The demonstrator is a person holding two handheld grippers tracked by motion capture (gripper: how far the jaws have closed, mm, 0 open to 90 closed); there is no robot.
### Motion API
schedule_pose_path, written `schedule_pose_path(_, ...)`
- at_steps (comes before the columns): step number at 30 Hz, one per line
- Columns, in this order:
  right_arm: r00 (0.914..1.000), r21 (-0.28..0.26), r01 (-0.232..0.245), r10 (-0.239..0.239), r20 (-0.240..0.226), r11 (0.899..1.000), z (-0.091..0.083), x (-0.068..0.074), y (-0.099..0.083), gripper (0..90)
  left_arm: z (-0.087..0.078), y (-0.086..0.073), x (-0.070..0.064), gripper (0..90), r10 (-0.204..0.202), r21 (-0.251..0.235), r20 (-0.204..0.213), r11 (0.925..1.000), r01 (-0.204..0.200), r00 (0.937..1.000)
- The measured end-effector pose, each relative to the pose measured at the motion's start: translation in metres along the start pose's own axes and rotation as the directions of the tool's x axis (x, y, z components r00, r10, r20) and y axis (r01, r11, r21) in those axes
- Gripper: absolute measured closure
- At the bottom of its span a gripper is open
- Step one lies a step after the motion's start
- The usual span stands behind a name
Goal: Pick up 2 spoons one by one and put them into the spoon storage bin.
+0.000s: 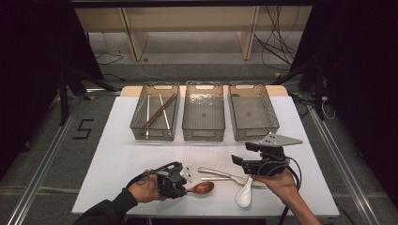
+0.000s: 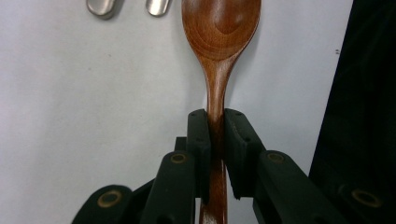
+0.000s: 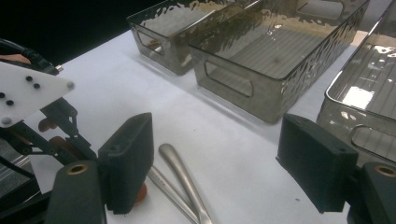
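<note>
The left gripper (image 1: 180, 180) is closed on the handle of the wooden spoon (image 1: 201, 188) — its jaws pinch the neck just behind the bowl, and the spoon's long axis runs straight out along them, bowl pointing toward the two metal handles (image 1: 220, 174). It lies low on the white table (image 1: 117, 154), in front of the left bin (image 1: 155, 111) holding chopsticks. Right of the spoon, past the white ceramic spoon (image 1: 244, 193), the right gripper (image 1: 244, 159) hovers wide open — empty.
</note>
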State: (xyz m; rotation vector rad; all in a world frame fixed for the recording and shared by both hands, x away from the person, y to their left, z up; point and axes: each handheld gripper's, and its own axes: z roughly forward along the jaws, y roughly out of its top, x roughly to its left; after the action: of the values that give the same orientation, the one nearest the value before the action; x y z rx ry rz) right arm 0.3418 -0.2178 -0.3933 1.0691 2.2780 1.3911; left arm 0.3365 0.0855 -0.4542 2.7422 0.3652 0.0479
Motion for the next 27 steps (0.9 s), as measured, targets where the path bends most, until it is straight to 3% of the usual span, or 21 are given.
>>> schedule_pose_path(8, 1.0, -0.001, 0.001, -0.001, 0.001, 1.0, 0.0, 0.0, 0.0, 27.8, -0.011, -0.003, 0.008, 80.5, -0.056, -0.064, -0.004, 0.9964, 0.056, 0.9984)
schedule_pose_path(13, 1.0, -0.002, 0.0, 0.0, 0.002, 1.0, 0.0, -0.001, 0.0, 27.8, -0.022, -0.005, 0.017, 80.5, -0.104, -0.115, -0.004, 0.9881, 0.103, 0.9946)
schedule_pose_path(17, 1.0, -0.003, 0.0, 0.0, 0.003, 1.0, 0.0, -0.001, 0.0, 27.8, -0.03, -0.006, 0.026, 80.5, -0.139, -0.159, -0.014, 0.9781, 0.135, 0.9903)
schedule_pose_path(25, 1.0, -0.003, -0.003, 0.003, 0.003, 1.0, -0.001, -0.001, 0.0, 27.8, -0.044, -0.006, 0.044, 80.5, -0.235, -0.26, -0.024, 0.9399, 0.221, 0.9717)
schedule_pose_path(27, 1.0, -0.003, -0.006, 0.006, 0.002, 1.0, 0.0, -0.001, 0.0, 27.8, -0.048, -0.006, 0.048, 80.5, -0.246, -0.274, -0.033, 0.9343, 0.228, 0.9687)
